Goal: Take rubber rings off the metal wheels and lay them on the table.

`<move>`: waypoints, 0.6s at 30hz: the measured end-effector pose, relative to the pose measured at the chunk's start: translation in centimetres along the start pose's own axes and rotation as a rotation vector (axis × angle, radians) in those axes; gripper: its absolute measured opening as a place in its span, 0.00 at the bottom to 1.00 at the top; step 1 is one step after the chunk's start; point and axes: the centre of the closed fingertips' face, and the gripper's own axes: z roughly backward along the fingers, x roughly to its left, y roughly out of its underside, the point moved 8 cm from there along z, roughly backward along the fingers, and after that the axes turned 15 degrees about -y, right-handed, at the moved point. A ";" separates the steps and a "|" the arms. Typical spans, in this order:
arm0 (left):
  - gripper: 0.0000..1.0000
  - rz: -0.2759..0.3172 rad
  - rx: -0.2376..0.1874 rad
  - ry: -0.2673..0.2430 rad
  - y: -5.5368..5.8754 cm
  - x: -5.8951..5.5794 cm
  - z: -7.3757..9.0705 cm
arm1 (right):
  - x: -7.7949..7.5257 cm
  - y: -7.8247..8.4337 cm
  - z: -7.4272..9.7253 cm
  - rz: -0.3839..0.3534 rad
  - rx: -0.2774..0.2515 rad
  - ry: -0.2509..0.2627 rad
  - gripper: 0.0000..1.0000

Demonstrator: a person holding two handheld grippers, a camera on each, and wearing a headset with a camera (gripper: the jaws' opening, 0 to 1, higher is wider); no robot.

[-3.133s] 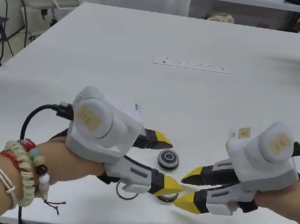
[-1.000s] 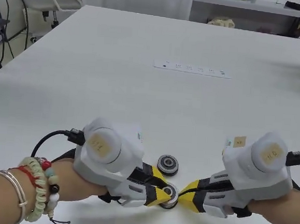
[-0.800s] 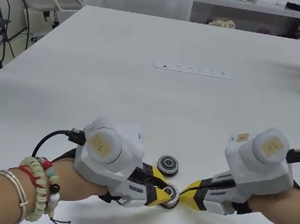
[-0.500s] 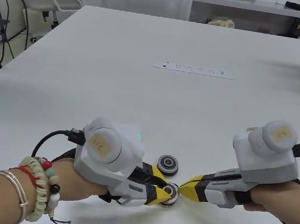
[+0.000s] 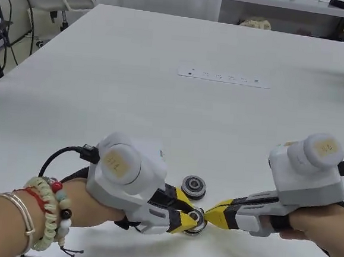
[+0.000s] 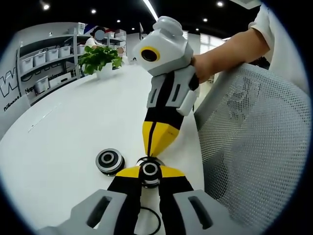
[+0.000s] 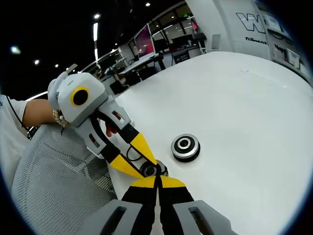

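A small metal wheel [image 5: 196,219] with a black rubber ring round it sits near the table's front edge. My left gripper [image 5: 189,216] is shut on this wheel [image 6: 149,170], one yellow jaw on each side. My right gripper [image 5: 208,213] comes in from the right with its jaws together. Its tips pinch the ring at the rim of the wheel [image 7: 149,170]. A second ringed wheel [image 5: 193,186] lies flat just beyond, free of both grippers. A loose black ring [image 6: 146,221] lies on the table under my left gripper.
A white power strip [image 5: 223,77] lies mid-table, far from the work. A potted plant [image 6: 100,58] stands at the far right corner. A mesh chair back [image 6: 254,147] is close behind the table's front edge. The white tabletop [image 5: 132,101] stretches wide ahead.
My right gripper has rolled, its body lifting and swinging right while its tips stay at the wheel's rim. My left gripper still holds the wheel in the same spot.
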 end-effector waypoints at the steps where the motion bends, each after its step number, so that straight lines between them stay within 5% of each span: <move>1: 0.08 0.000 0.000 0.000 0.0 0.0 0.0 | 0.0 0.0 0.0 -0.007 -0.004 -0.004 0.00; 18: 0.08 0.006 -0.001 0.003 0.0 0.0 0.0 | 0.2 -0.2 0.0 -0.033 -0.018 -0.023 0.00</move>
